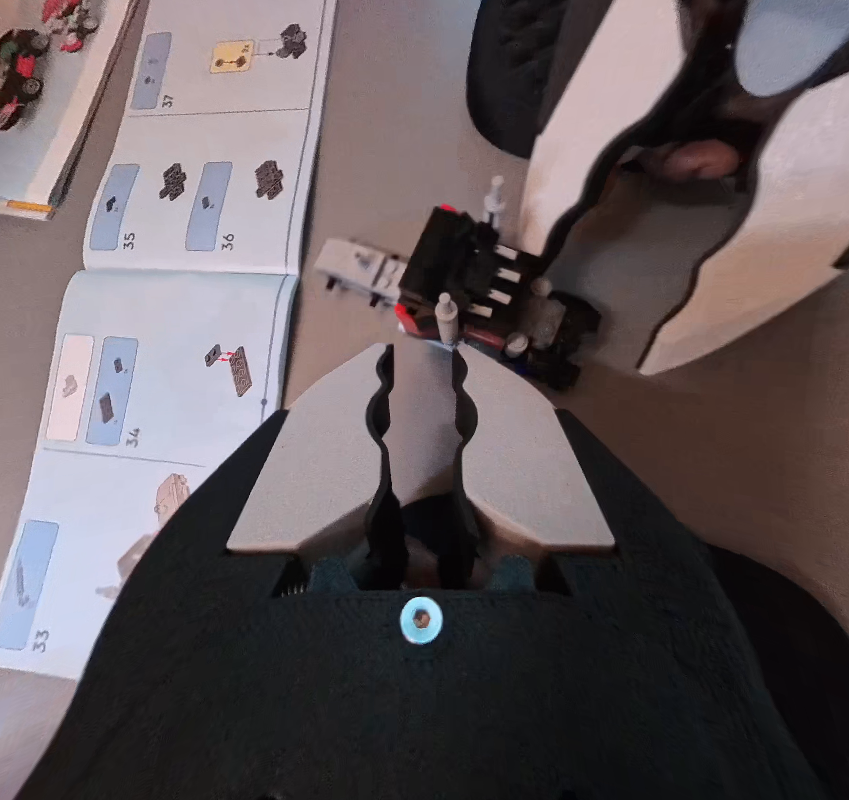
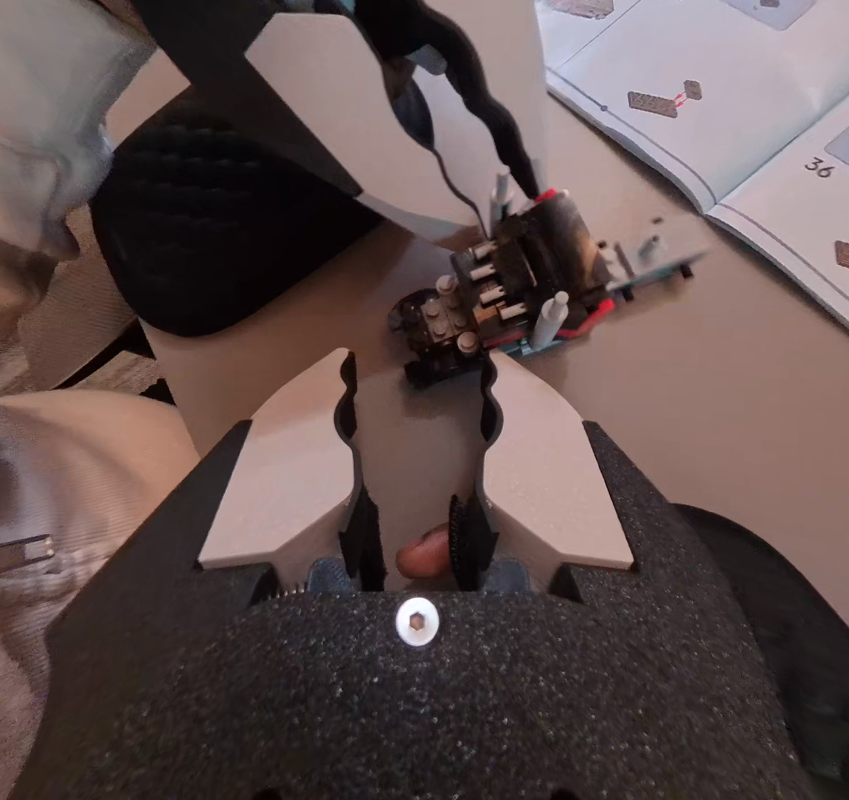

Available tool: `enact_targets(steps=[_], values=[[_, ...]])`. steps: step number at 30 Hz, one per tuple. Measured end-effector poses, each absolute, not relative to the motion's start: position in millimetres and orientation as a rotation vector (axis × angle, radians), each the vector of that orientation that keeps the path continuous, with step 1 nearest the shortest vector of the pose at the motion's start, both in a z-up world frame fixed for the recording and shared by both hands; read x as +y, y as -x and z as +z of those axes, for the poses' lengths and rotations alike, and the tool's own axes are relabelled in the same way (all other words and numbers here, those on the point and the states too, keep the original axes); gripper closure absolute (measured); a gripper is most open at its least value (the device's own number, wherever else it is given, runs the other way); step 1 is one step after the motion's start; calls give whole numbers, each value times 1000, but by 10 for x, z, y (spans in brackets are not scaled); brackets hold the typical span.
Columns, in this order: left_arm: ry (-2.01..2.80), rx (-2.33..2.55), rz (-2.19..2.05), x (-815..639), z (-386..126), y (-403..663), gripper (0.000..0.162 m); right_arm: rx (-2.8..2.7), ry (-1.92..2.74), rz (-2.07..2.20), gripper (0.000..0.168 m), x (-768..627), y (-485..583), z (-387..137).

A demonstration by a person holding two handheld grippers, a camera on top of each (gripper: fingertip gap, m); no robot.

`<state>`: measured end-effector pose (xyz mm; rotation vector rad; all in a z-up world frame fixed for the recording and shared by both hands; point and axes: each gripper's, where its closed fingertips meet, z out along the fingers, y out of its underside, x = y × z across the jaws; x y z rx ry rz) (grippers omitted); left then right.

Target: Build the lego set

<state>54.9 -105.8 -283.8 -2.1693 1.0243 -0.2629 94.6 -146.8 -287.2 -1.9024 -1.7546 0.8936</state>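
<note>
The left gripper (image 1: 422,355) is seen with a narrow gap between its two pale fingers, nothing being held in it; its tips are stopped just short of the lego model (image 1: 482,291), beside a grey peg (image 1: 446,318) that stands upright on the model's near side. The right gripper (image 2: 418,360) is likewise parted by a moderate gap and nothing is clasped; its tips are placed just beside the low, dark studded end of the lego model (image 2: 510,286). In the right wrist view the left gripper is seen coming in from above, its tips set close against the model's far side, though contact cannot be made out. The model is built mostly of black bricks, with a row of short pale pins along one face, red trim at its edges and a light grey flat section (image 1: 356,268) that sticks out toward the booklet. It is set on the tabletop (image 1: 404,89), well away from any edge that is shown. An instruction booklet (image 1: 206,181) is laid open flat on the tabletop beside the model. Past it, a box (image 1: 50,89) printed with red and black vehicles is seen toward the far corner. A black cushioned object (image 2: 220,236) is seen on the opposite side of the model, partly blurred.
</note>
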Motion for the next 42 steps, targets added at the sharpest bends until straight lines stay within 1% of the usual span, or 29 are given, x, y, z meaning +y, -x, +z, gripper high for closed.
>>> enact_targets(steps=[2, 6, 10, 12, 14, 18, 22, 24, 26, 27, 29, 32, 35, 37, 39, 42], values=[[2217, 916, -235, -1045, -2842, -509, 138, -1774, 1906, 939, 117, -1544, -963, -2864], [2232, 761, -186, -1200, -2755, -351, 136, -1829, 1874, 935, 116, -1455, -1130, -2773], [2152, 617, -334, -1463, -2510, -456, 109, -1970, 1552, 818, 105, -1052, -1304, -2432], [2159, 567, -371, -1566, -2481, -599, 104, -2068, 1352, 735, 103, -802, -1263, -2306], [2182, 538, -327, -1601, -2498, -722, 104, -2232, 1144, 661, 104, -669, -1145, -2307], [2231, 426, -181, -1453, -2603, -777, 104, -2573, 771, 740, 106, -813, -884, -2579], [2271, 404, -263, -1433, -2726, -866, 104, -2851, 567, 717, 102, -934, -899, -2958], [2265, 411, -296, -1465, -2730, -864, 105, -2869, 504, 782, 104, -1033, -889, -3041], [2248, 402, -326, -1493, -2698, -823, 105, -2835, 482, 841, 113, -1095, -852, -3078], [2239, 395, -328, -1501, -2680, -782, 106, -2799, 500, 893, 122, -1118, -826, -3059], [2228, 396, -310, -1522, -2647, -690, 107, -2712, 584, 939, 124, -1102, -763, -3040], [2217, 379, -286, -1537, -2592, -572, 108, -2609, 768, 948, 125, -1012, -723, -3033], [2225, 400, -246, -1526, -2596, -479, 108, -2528, 909, 861, 125, -901, -714, -3034], [2236, 446, -229, -1513, -2629, -463, 108, -2511, 873, 840, 122, -890, -729, -2999], [2245, 486, -225, -1492, -2658, -471, 108, -2487, 792, 912, 112, -945, -700, -2900], [2231, 505, -280, -1453, -2654, -521, 108, -2537, 690, 1012, 107, -1035, -684, -2886]])
